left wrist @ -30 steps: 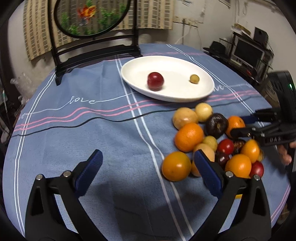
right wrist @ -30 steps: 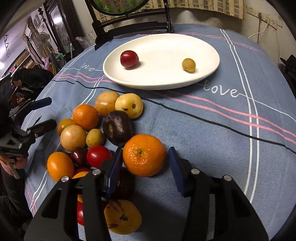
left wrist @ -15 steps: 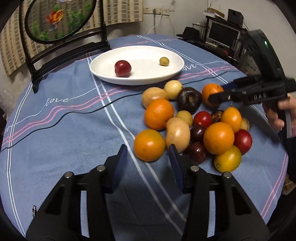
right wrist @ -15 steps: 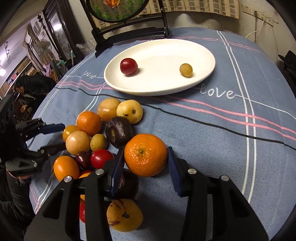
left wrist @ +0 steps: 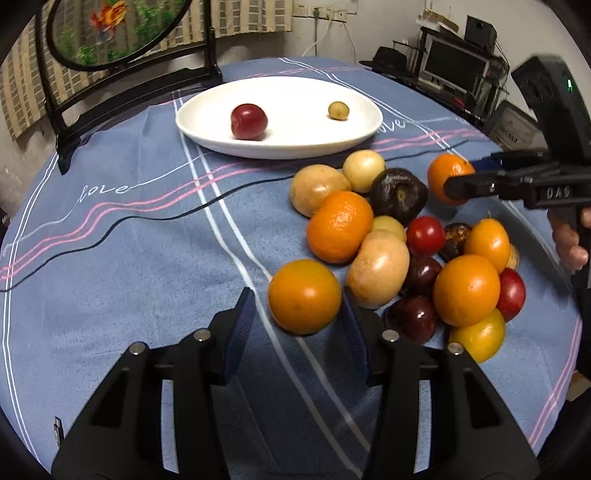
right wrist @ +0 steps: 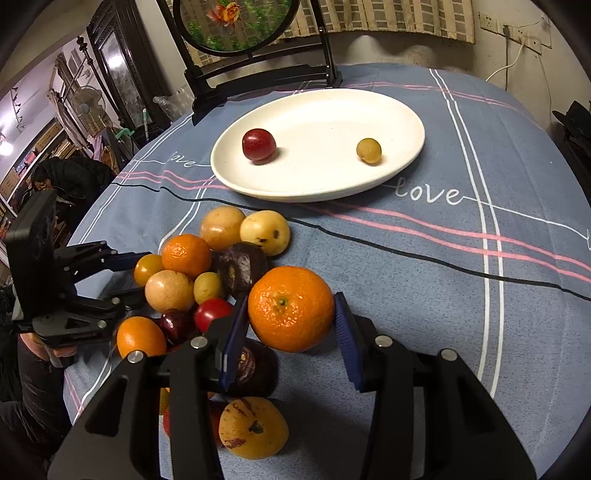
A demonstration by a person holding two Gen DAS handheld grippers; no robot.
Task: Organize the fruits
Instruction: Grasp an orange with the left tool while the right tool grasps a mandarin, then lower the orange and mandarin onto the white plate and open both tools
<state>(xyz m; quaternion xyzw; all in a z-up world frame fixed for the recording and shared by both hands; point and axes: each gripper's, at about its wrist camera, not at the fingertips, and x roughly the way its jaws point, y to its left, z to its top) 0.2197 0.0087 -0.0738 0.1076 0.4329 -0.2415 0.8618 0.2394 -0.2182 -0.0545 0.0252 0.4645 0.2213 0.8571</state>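
Note:
A heap of oranges, yellow, red and dark fruits (left wrist: 399, 236) lies on the blue tablecloth near a white oval plate (left wrist: 288, 144). The plate holds a red fruit (left wrist: 248, 121) and a small yellow-green fruit (left wrist: 338, 110). My left gripper (left wrist: 297, 326) has its pads on either side of a smooth orange fruit (left wrist: 304, 296) at the heap's near edge. My right gripper (right wrist: 290, 328) is shut on a mandarin (right wrist: 291, 308), lifted slightly above the cloth. In the left wrist view the right gripper (left wrist: 480, 177) holds that mandarin (left wrist: 447, 177).
A black stand with a round goldfish picture (right wrist: 236, 26) stands behind the plate (right wrist: 317, 192). Monitors and shelves (left wrist: 458, 62) are past the table's far right edge. The left gripper (right wrist: 122, 277) shows at the heap's left side in the right wrist view.
My left gripper has moved in on the smooth orange fruit and narrowed around it. My right gripper has closed on the mandarin and raised it a little.

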